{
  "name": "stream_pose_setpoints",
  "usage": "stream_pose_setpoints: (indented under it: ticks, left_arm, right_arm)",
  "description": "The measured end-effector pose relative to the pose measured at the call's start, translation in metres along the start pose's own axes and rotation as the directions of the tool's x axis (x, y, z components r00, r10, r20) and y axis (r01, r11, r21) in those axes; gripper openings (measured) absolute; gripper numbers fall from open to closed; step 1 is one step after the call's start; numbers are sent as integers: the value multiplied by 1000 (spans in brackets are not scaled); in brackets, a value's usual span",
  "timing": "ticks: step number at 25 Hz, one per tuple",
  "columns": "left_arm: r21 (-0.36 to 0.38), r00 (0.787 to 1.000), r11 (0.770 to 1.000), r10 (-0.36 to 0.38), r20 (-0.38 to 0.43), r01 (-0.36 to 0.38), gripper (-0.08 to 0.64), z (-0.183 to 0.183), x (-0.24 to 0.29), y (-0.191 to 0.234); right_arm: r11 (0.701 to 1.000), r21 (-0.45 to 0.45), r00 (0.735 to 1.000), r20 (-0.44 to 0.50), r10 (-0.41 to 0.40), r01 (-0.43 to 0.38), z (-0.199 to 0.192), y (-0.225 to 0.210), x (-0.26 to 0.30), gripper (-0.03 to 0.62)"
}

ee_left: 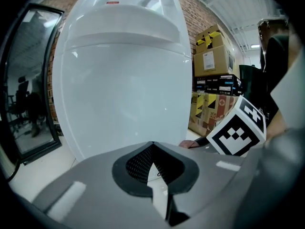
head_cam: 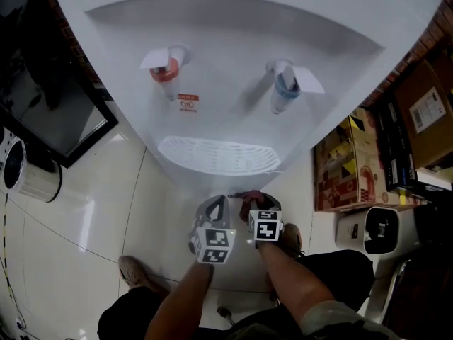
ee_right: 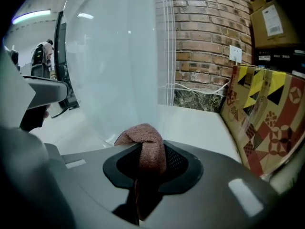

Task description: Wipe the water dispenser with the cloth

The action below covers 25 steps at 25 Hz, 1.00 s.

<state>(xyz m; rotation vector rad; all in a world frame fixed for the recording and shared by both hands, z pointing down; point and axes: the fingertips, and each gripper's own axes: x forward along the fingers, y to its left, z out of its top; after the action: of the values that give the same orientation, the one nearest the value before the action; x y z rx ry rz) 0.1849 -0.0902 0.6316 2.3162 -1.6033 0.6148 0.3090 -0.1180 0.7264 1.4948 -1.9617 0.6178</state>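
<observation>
The white water dispenser (head_cam: 233,83) fills the upper head view, with a red tap (head_cam: 166,68), a blue tap (head_cam: 284,87) and a white drip tray (head_cam: 216,154). Both grippers hang side by side just below the tray, in front of the dispenser's lower body. My right gripper (head_cam: 249,197) is shut on a folded reddish-brown cloth (ee_right: 145,142), which sticks out past the jaw tips close to the dispenser's side (ee_right: 114,70). My left gripper (ee_left: 152,146) faces the white front panel (ee_left: 124,89), its tips together with nothing between them.
Printed cardboard boxes (head_cam: 347,165) stand close on the right, against a brick wall (ee_right: 205,37). A black-framed glass panel (head_cam: 56,119) and a round white appliance (head_cam: 25,172) are on the left. A white device (head_cam: 379,229) sits at lower right. The person's shoe (head_cam: 134,269) rests on the pale tiled floor.
</observation>
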Motion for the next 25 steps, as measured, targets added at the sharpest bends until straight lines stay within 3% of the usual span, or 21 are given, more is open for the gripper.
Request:
stream_pose_setpoints:
  ticks: [7,11,15,19,25]
  left_arm:
    - [-81,996,993,90,3,-89,0,0,-14,-10]
    - [-112,988,982,152,-5,-152,0,10,-35,-17]
    - [-141,971,961,241,5,-238,0,44,-63,-14]
    - [-139,961,955,272,46,-263,0,92,-95,-27]
    - [-121,943,945,316,109,-302,0,158,-145,-47]
  right_arm:
    - [991,-102,994,56,94,-88,16,2,-22,101]
    - [962,-204,970,121,210,-183,42,14,-61,101]
    - [911,-275,906,206,369,-308,82,31,-111,101]
    - [872,-292,833,289,472,-392,119,31,-161,101]
    - [803,-356,685,420,595,-478,180,12,-236,100]
